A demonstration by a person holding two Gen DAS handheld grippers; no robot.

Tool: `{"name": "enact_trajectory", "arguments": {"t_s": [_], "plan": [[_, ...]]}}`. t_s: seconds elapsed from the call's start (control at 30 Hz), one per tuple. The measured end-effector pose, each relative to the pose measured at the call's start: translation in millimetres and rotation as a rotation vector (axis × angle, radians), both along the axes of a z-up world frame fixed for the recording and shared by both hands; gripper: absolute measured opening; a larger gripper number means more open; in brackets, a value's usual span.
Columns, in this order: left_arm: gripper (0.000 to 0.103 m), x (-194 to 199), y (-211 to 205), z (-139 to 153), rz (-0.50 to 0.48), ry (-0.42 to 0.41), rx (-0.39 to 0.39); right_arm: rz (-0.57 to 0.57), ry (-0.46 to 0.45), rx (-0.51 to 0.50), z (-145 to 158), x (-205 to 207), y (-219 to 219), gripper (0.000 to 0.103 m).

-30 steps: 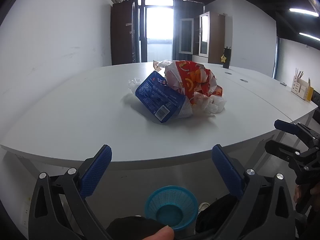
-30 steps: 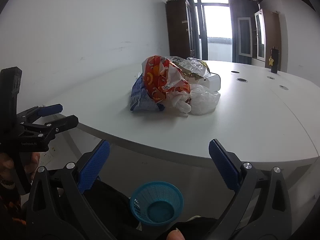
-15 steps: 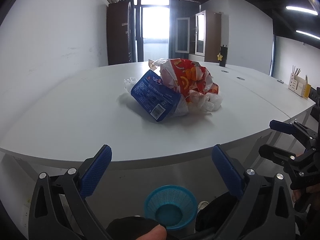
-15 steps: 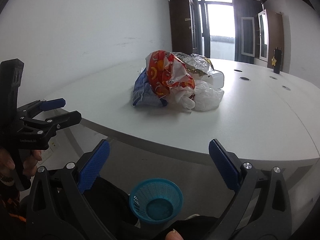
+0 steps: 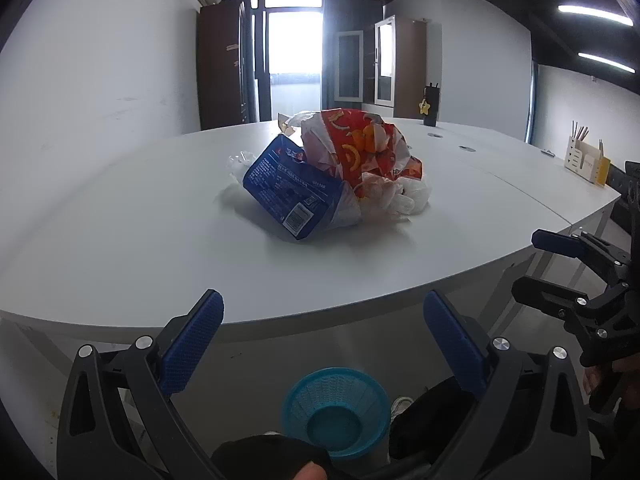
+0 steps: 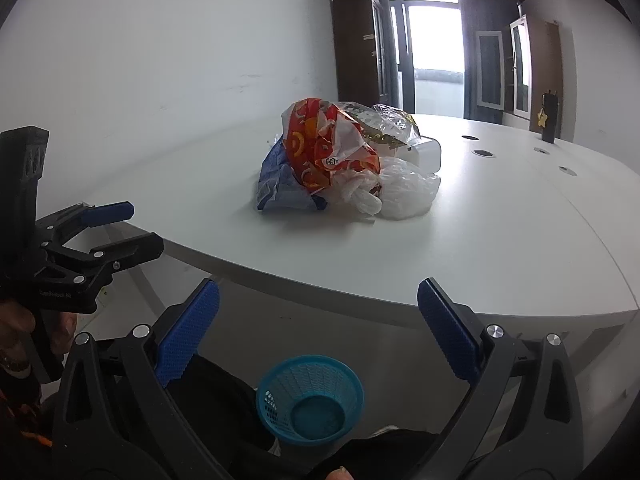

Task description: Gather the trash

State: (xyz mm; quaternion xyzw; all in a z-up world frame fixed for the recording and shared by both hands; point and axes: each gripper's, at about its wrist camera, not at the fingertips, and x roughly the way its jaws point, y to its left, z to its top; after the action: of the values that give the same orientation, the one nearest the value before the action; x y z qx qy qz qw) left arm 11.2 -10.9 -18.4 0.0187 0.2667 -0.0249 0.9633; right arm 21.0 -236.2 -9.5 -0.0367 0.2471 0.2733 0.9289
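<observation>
Left wrist view showed nothing collected yet: the trash pile [image 5: 332, 176] sat at twelve o'clock on the white table [image 5: 120, 240], crinkled foil wrappers and limp plastic bags. The mesh basket [image 5: 336, 410] at six o'clock held nothing. Left gripper [image 5: 320, 340] and right gripper [image 6: 316, 328] were spread, holding nothing.

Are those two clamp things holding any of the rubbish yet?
No, nothing is held. The left gripper and right gripper both have their jaws wide open, short of the white table, apart from the pile of crumpled wrappers and plastic bags.
</observation>
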Motion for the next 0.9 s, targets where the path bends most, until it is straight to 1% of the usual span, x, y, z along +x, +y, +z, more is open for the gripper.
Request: {"name": "enact_trajectory", "arguments": {"t_s": [0.1, 0.27, 0.4, 0.57, 0.67, 0.77, 0.9], "plan": [[0.097, 0.1, -0.9, -1.3, -0.005, 0.000, 0.001, -0.002, 0.003, 0.008, 0.8, 0.6, -1.9, 0.095], [0.097, -0.3, 7.8, -1.6, 0.030, -0.009, -0.031, -0.007, 0.003, 0.013, 0.6, 0.3, -3.4, 0.095], [0.097, -0.4, 9.9, -1.0, 0.032, -0.011, -0.023, -0.013, 0.013, 0.017, -0.7, 2.4, -4.0, 0.095], [0.097, 0.4, 8.6, -2.3, 0.030, -0.009, -0.024, -0.010, 0.004, 0.008, -0.2, 0.7, -2.6, 0.095], [0.097, -1.1, 10.5, -2.0, 0.044, -0.019, -0.044, -0.009, -0.004, 0.005, 1.0, 0.0, -2.0, 0.095], [0.097, -1.2, 10.4, -2.2, 0.047, -0.020, -0.037, -0.009, -0.008, 0.010, 2.8, -0.2, -3.2, 0.095], [0.097, -0.3, 15.8, -1.4, 0.056, -0.003, -0.060, -0.008, -0.020, -0.005, 6.5, 0.8, -5.5, 0.095]]}}
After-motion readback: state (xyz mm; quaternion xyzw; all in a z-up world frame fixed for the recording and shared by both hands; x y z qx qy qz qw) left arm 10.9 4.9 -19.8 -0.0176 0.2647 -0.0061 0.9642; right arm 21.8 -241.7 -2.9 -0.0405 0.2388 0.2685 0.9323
